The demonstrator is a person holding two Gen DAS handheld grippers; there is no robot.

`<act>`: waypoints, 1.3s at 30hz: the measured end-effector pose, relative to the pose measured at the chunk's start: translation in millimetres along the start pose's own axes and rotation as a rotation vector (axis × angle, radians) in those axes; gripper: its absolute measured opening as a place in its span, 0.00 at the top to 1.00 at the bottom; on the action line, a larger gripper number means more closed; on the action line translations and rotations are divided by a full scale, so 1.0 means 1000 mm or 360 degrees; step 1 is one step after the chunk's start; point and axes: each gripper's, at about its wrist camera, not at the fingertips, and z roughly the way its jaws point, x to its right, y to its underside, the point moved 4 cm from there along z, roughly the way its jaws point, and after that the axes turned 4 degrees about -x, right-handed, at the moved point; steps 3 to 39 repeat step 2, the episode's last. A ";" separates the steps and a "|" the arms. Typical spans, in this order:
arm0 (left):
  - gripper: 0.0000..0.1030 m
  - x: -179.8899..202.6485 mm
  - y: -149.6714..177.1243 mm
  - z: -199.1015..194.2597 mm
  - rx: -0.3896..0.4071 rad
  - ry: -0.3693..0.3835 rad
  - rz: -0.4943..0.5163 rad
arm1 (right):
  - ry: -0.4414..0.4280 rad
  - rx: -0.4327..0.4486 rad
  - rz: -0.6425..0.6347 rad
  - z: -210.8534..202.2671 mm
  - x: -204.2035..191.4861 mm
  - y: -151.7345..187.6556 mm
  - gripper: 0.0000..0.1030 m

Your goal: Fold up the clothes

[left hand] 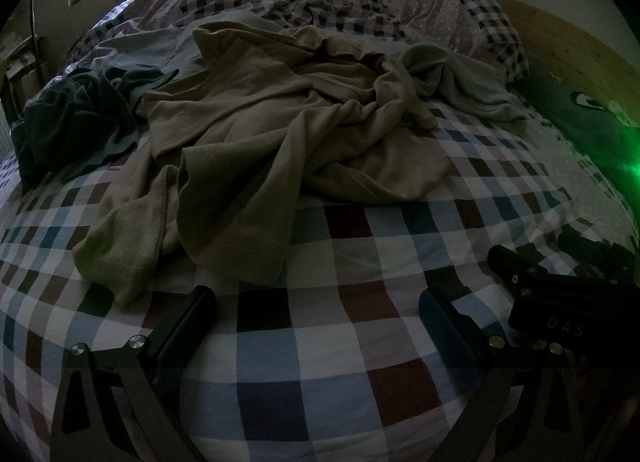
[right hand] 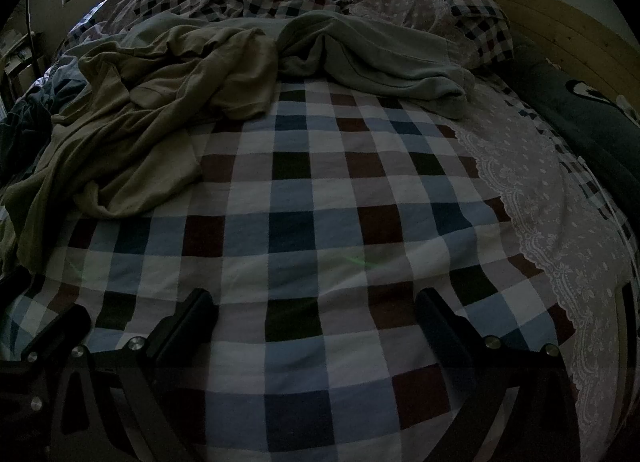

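A crumpled tan shirt lies in a heap on the checked bed cover, with a grey-green top behind it and dark clothes beside it. The left gripper is wide open, holding nothing, just short of the shirt. The right gripper is wide open too, over bare cover.

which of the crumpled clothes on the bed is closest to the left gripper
The tan shirt: its hem lies just ahead of the open left gripper. The dark green garment and the pale grey-green one lie farther back.
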 end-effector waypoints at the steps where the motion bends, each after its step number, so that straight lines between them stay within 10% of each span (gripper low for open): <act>1: 0.00 0.000 0.000 0.000 0.0000 0.0000 0.0000 | 0.0000 0.0000 0.0000 0.000 0.000 0.000 0.00; 39: 0.00 0.000 0.000 0.000 0.0000 0.0000 0.0000 | 0.0000 0.0000 0.0000 0.000 0.000 0.000 0.00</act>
